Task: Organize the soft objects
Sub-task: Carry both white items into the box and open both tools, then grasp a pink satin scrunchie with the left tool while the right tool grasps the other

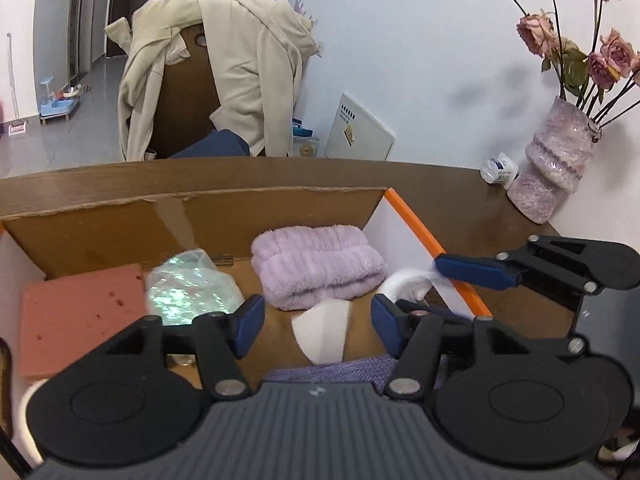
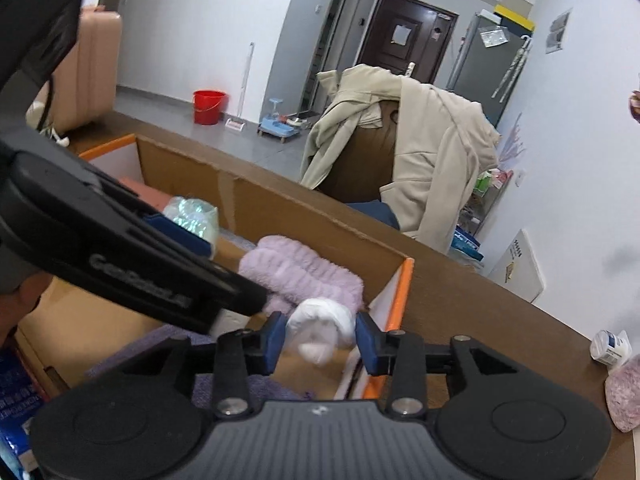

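The left gripper [image 1: 318,320] is standing released in the lower middle of its own view. Its jaws are wide apart and nothing is between the pads; a white wedge [image 1: 322,334] is lying on the floor of the cardboard box [image 1: 280,192] below the gap, and the pads are not touching it. The right gripper [image 2: 321,338] is also loosened. A white roll [image 2: 320,328] is sitting between its pads, at the lower middle of the right wrist view, but the pads seem to be only beside it, not pressing.

The roll is lying just beside the orange edge [image 2: 402,292] of the box, at the right end. I think it is at risk of leaning on this wall or catching on the rim, because it is very soft and round. The lilac fluffy cloth [image 1: 316,268] is touching it from the left, so there is little room.

The two grippers are working very near to each other over the same corner. If one is pulling back carelessly, a finger could be hooking the roll or the wedge and dragging it out again. A wide sweep toward the right of the frame could also be hitting the vase [image 1: 556,168] on the table.
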The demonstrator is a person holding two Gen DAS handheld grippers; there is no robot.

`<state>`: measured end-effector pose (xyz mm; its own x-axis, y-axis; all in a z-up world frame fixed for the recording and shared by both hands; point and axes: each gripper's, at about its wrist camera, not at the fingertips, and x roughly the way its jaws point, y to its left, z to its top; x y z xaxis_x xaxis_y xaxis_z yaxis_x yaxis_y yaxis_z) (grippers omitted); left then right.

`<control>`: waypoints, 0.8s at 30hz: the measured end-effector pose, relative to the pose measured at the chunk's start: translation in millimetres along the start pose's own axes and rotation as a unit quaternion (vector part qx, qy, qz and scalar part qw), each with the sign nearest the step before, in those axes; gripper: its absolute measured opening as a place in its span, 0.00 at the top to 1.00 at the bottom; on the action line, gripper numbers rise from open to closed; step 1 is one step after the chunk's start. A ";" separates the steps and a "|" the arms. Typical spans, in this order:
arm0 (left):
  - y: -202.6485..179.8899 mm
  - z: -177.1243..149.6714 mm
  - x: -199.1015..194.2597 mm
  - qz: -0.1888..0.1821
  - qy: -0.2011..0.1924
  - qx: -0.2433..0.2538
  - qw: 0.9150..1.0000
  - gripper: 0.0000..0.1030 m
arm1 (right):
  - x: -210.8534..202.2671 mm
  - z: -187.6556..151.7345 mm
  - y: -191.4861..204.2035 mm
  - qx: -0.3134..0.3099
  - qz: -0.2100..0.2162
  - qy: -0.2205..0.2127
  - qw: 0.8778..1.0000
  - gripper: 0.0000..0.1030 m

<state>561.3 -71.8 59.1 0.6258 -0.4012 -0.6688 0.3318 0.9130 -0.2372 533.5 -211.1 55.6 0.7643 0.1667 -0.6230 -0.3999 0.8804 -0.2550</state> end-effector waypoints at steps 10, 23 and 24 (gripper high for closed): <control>-10.4 8.2 -122.4 0.026 -0.081 0.021 0.996 0.27 | -107.4 17.0 -27.2 0.029 -0.011 -0.058 0.998 0.59; -33.8 -80.2 -301.4 0.111 -0.182 0.068 0.975 0.13 | -242.7 -6.0 19.7 0.029 0.001 -0.141 0.990 0.45; -36.3 -92.6 -311.4 0.122 -0.195 0.072 0.971 0.11 | -251.0 -13.7 25.6 0.035 0.007 -0.147 0.989 0.45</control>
<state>289.0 26.8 210.8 0.9081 -0.1977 -0.3692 0.2179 0.9759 0.0134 324.6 -236.5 195.3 0.8768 0.2921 -0.3820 -0.3839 0.9035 -0.1903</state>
